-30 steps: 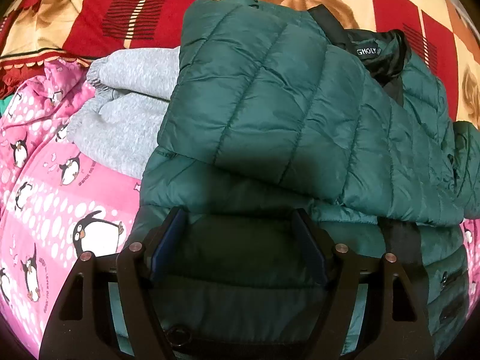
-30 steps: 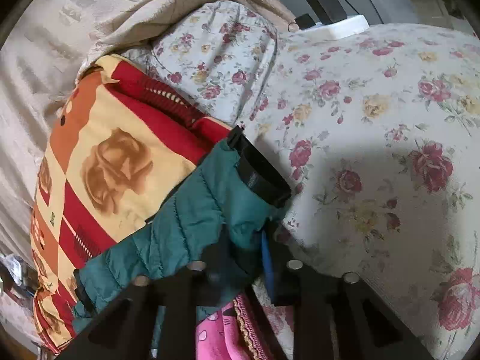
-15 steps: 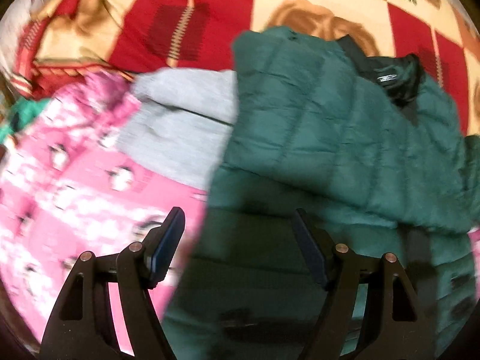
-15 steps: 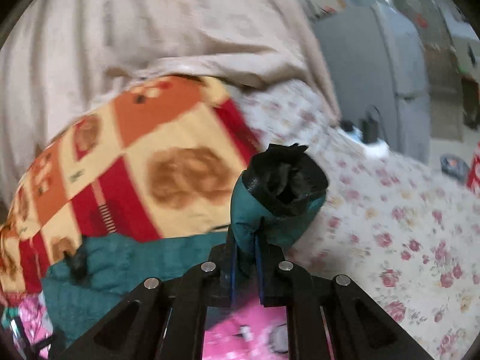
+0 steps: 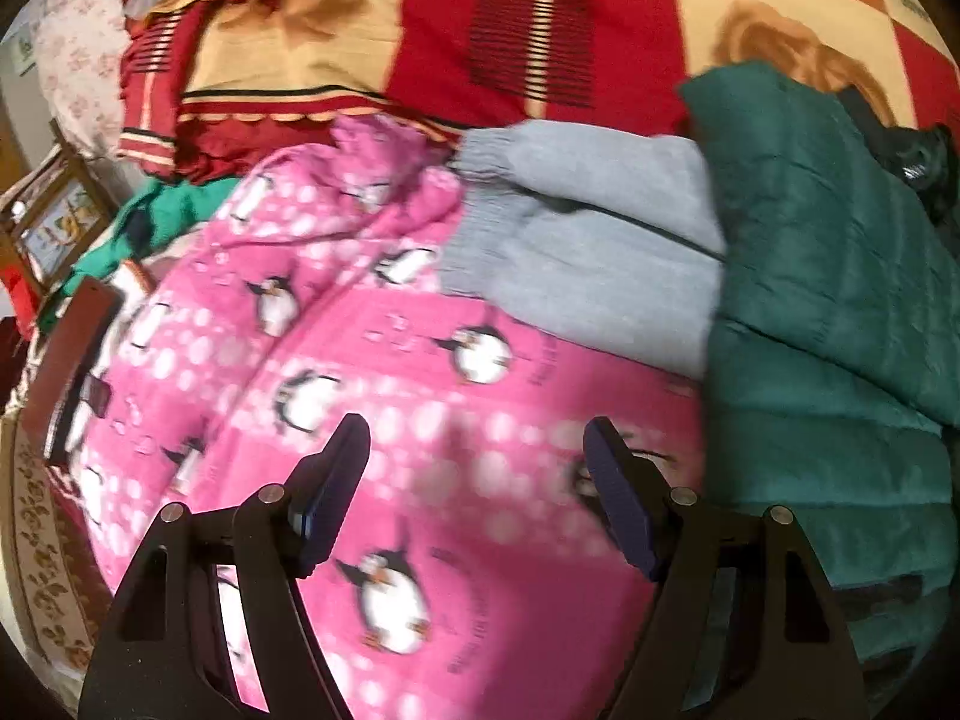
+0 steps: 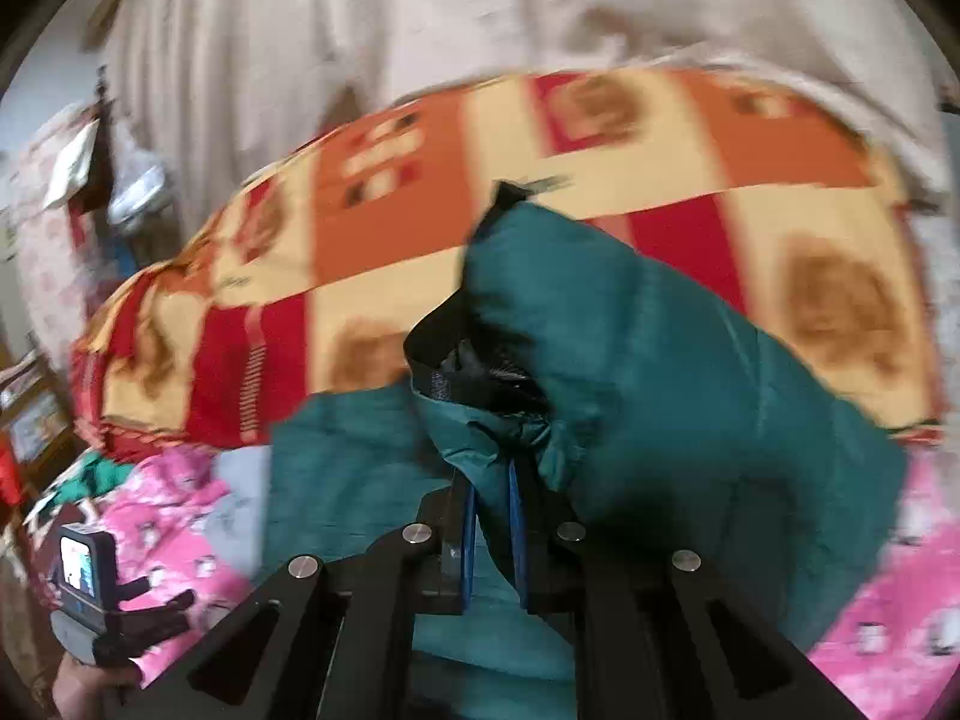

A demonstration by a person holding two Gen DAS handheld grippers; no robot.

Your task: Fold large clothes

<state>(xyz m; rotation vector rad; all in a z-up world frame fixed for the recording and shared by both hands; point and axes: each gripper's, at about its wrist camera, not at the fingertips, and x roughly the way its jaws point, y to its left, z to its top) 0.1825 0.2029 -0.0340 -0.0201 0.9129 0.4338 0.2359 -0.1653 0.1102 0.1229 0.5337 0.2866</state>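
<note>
Jacket fold is only partly done: one sleeve is being carried across

On the left, the left gripper (image 5: 477, 450) is hovering with its jaws spread and holding nothing over the pink penguin blanket (image 5: 372, 372); a grey sweater (image 5: 588, 240) is lying beyond it. To the right, the green jacket (image 5: 840, 312) is lying on the bed, one side seemingly folded over. The right gripper (image 6: 492, 516) is pinching the jacket's sleeve (image 6: 630, 360), lifting it above the body; laying it down and halving the jacket are likely left.
</note>
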